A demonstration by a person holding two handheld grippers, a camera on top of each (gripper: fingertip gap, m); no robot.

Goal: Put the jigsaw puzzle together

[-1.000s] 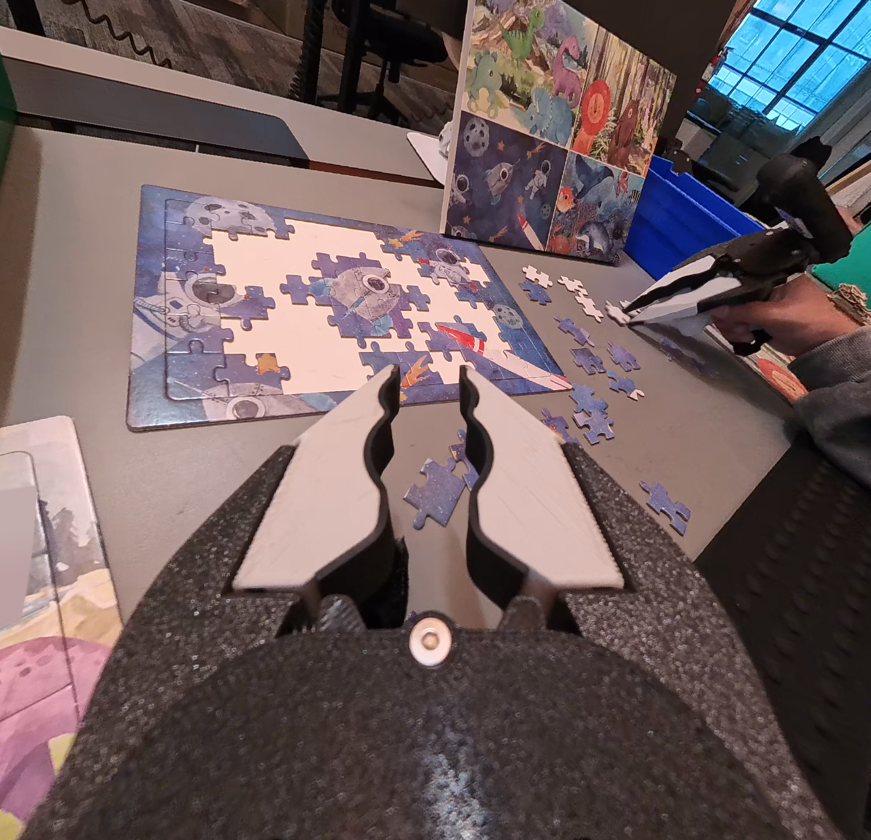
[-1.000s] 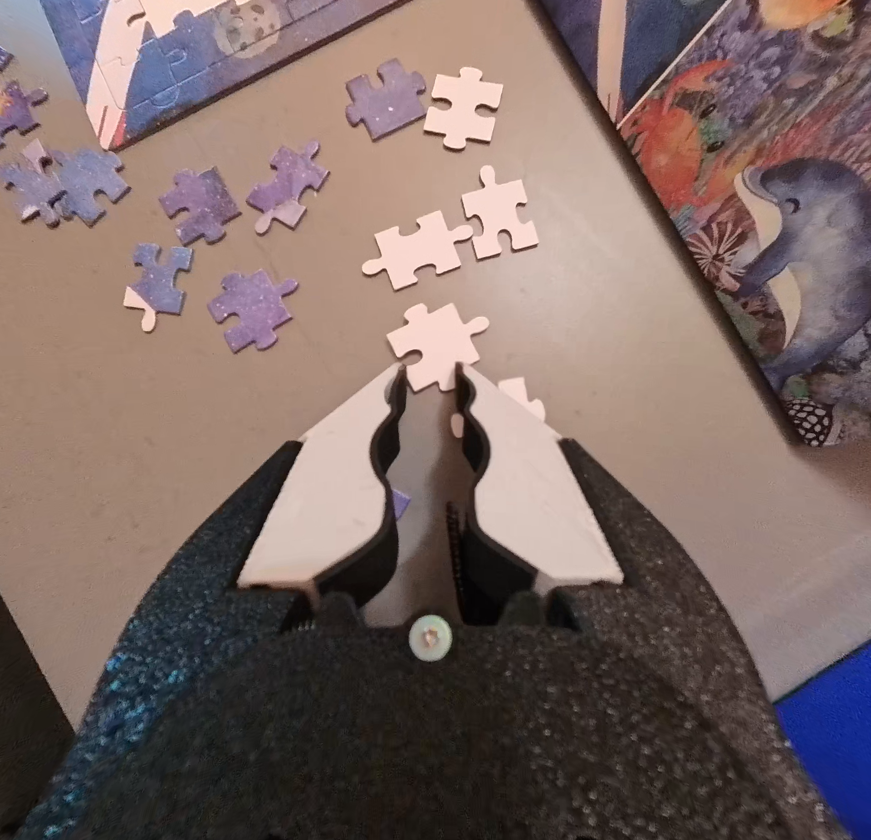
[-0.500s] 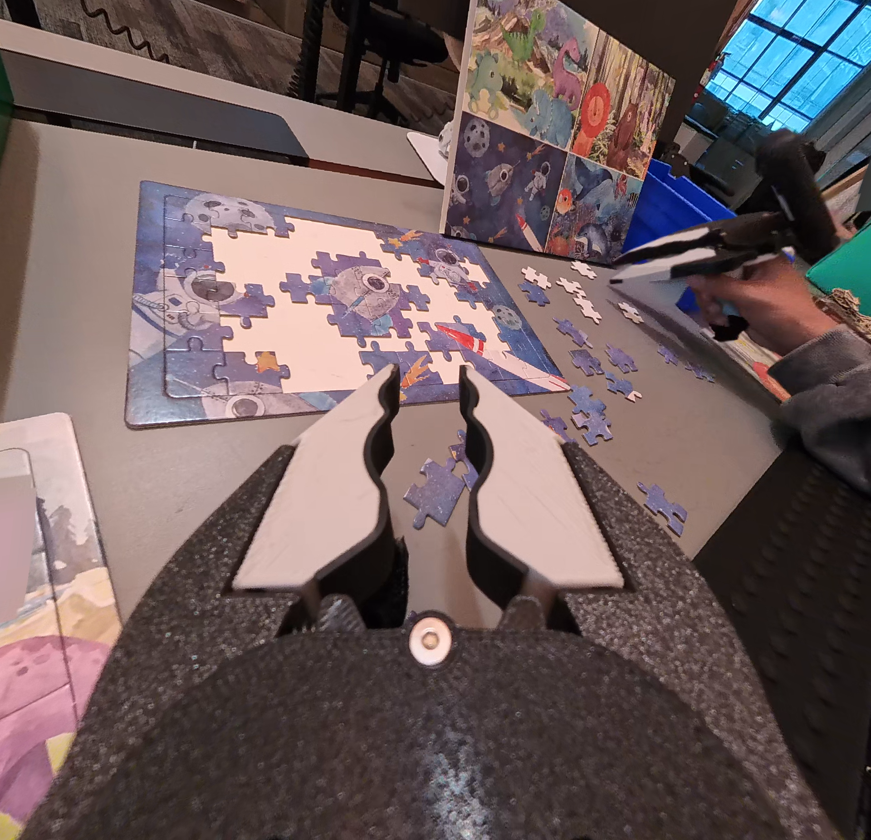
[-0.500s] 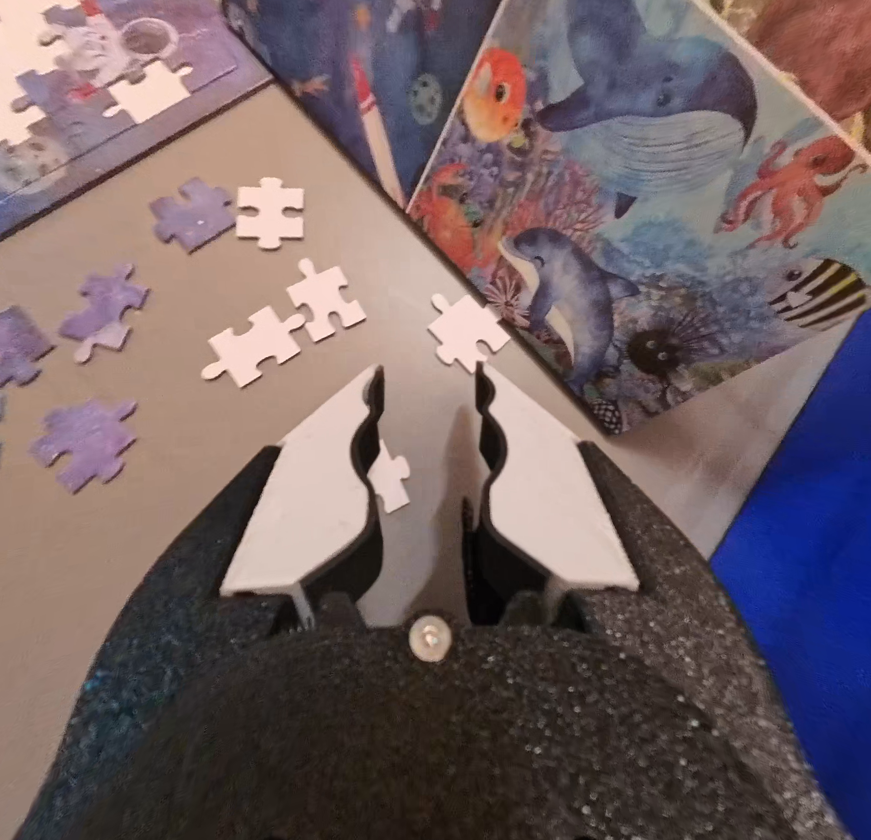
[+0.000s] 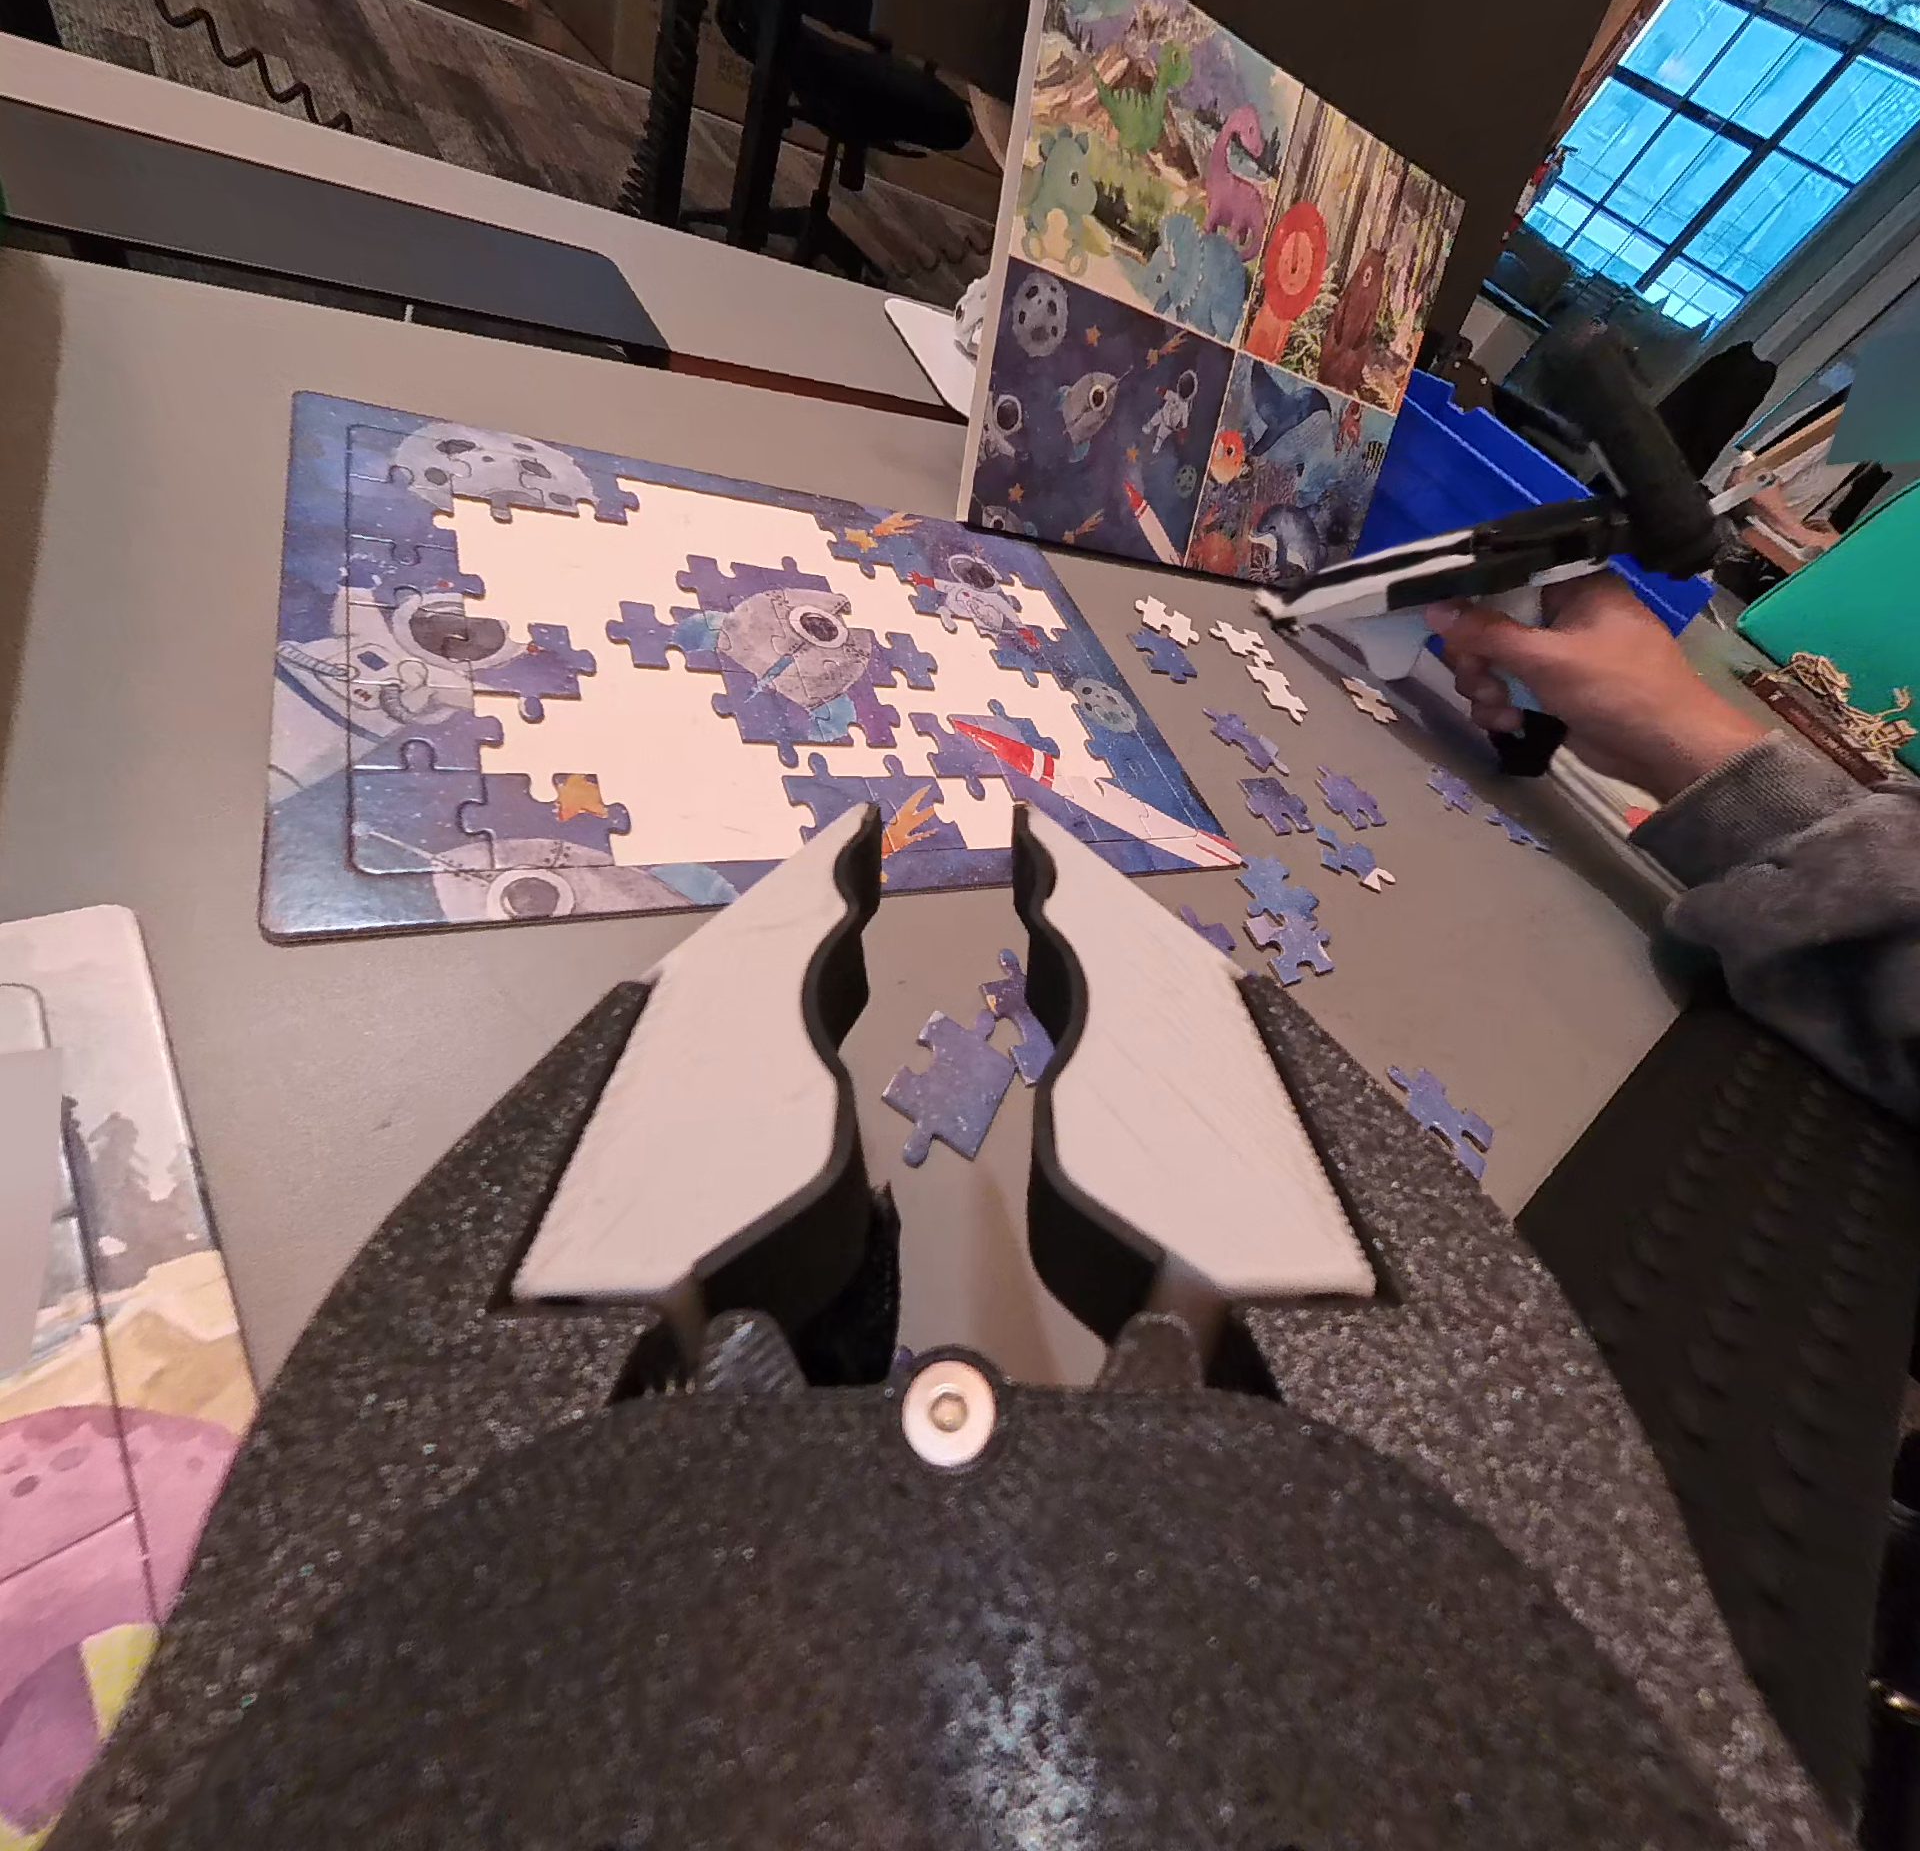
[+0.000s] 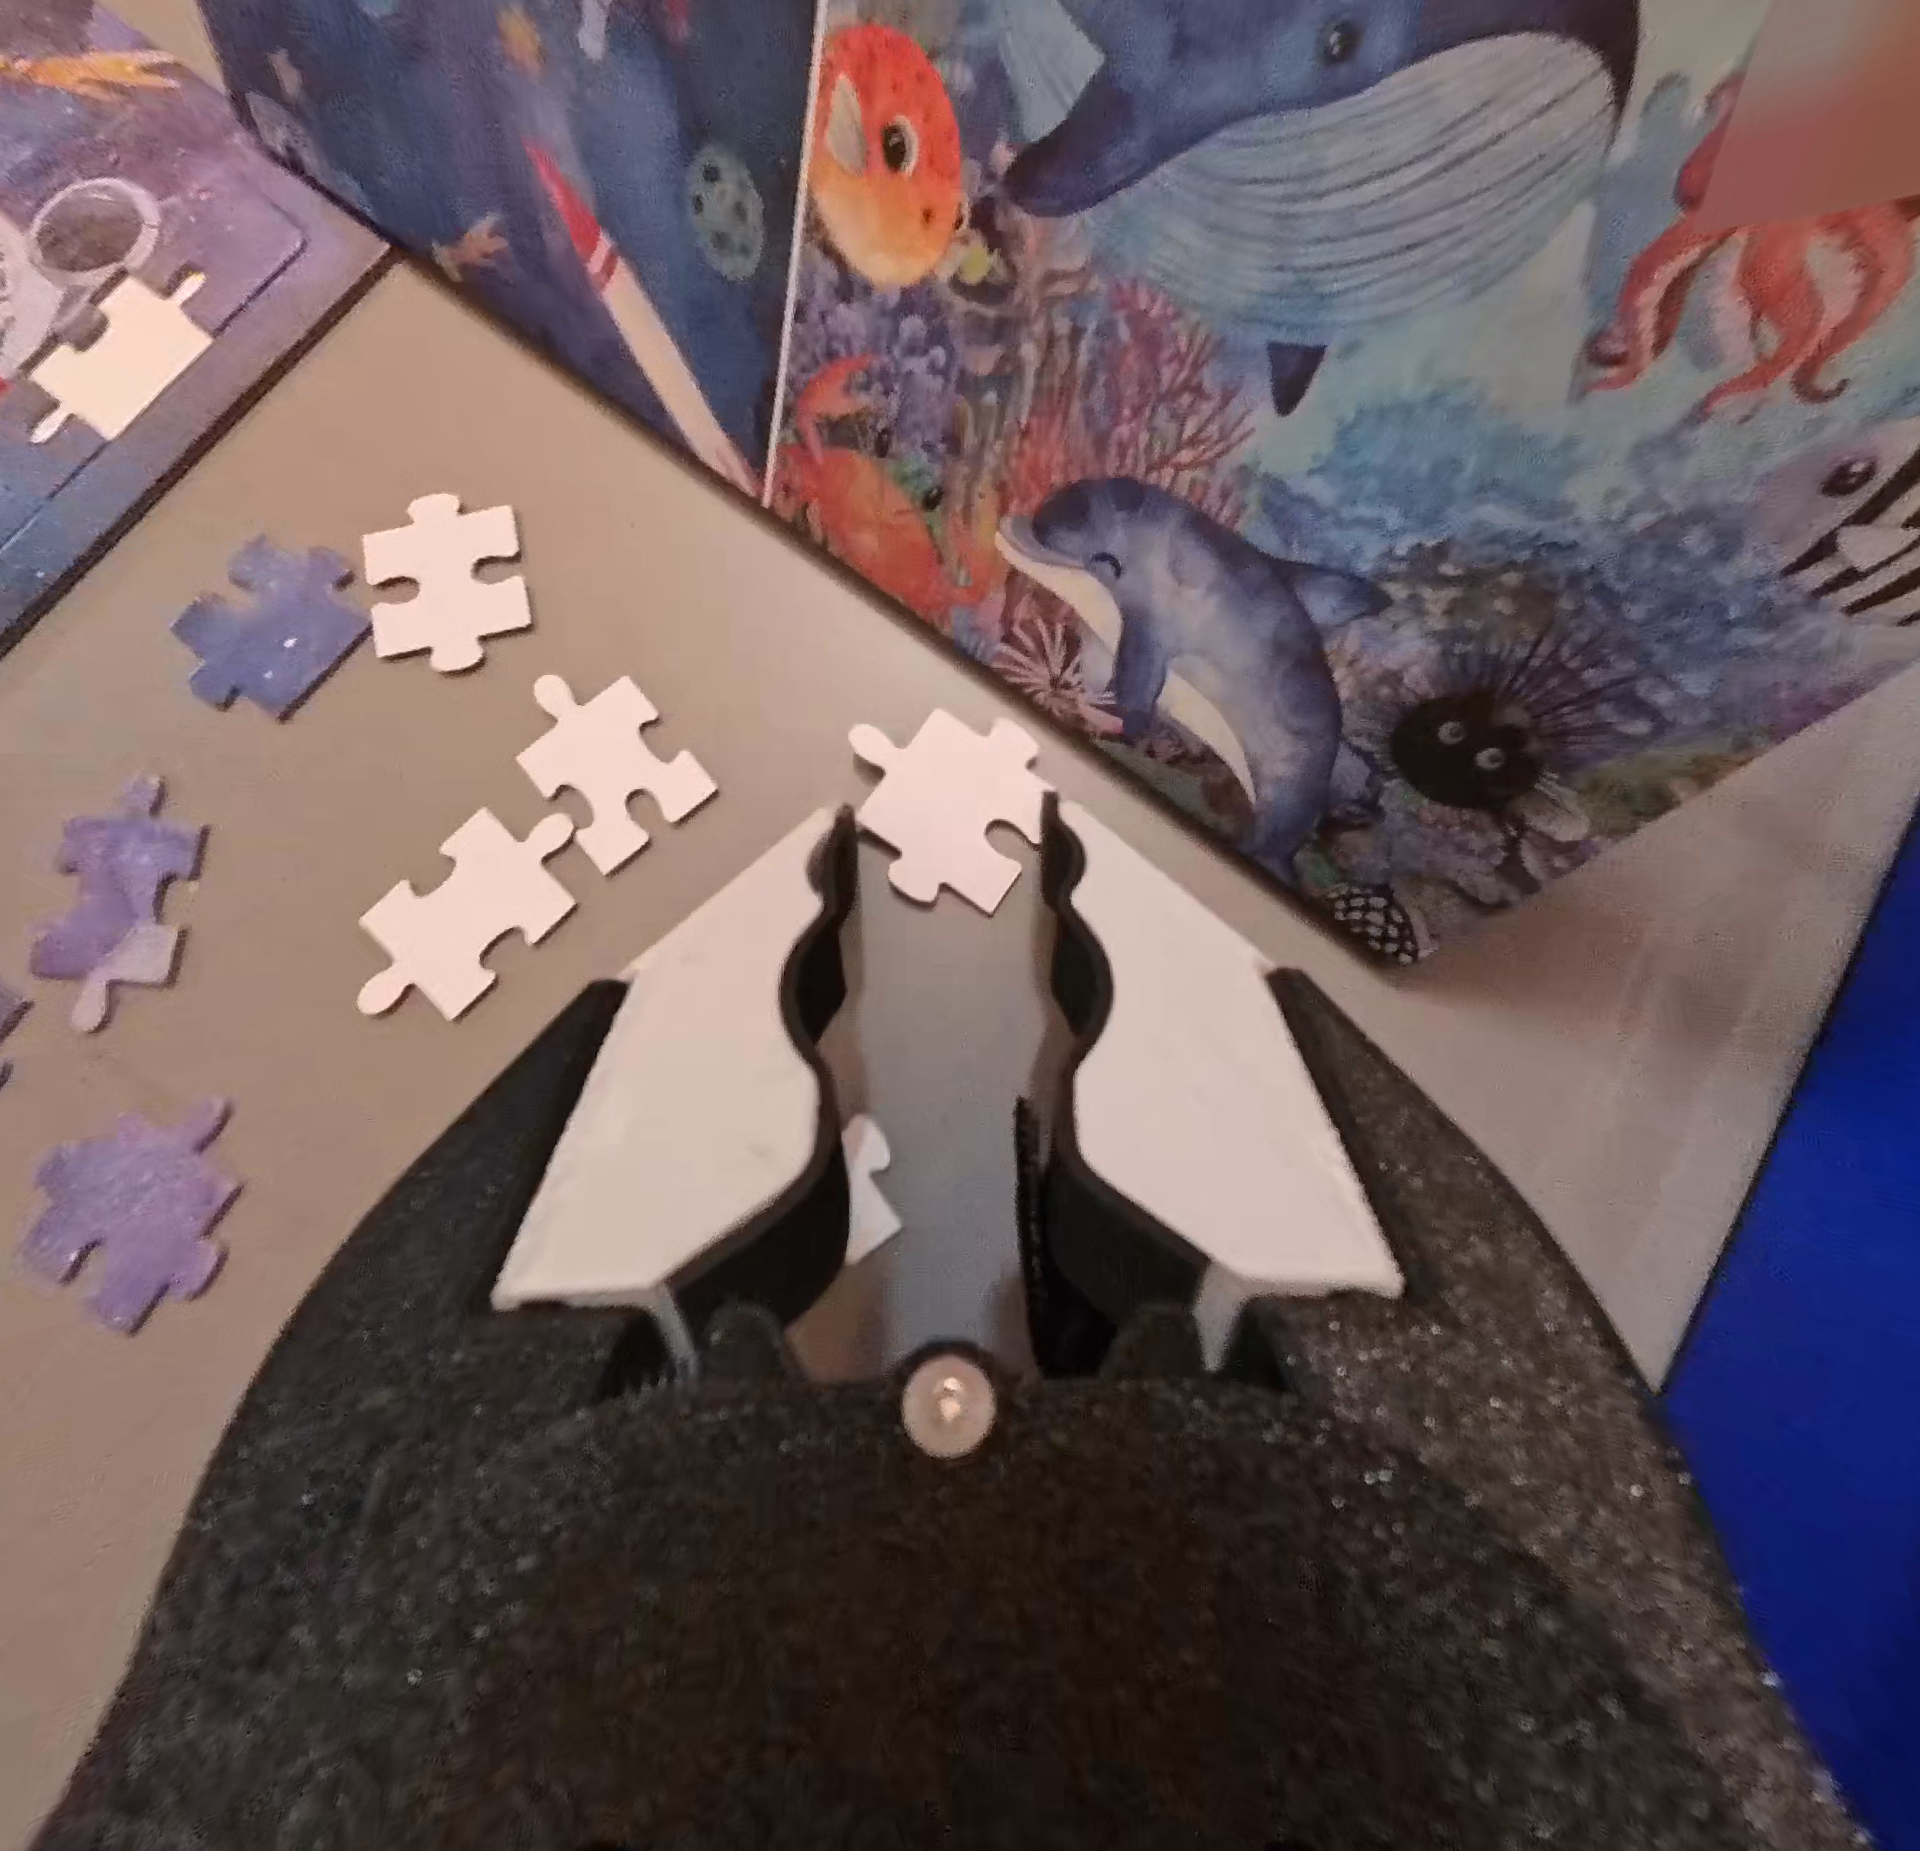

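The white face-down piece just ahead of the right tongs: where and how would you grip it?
The white piece lies flat on the grey table, close to the upright picture board. I would probably pinch it across its two side edges, tips dropped steeply onto the table, coming from the near, open side. The right tongs are already open and straddle it.

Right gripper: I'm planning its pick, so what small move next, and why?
Probably ease the right gripper forward and down, then close: it is open, and the face-down white piece lies on the table at its fingertips.
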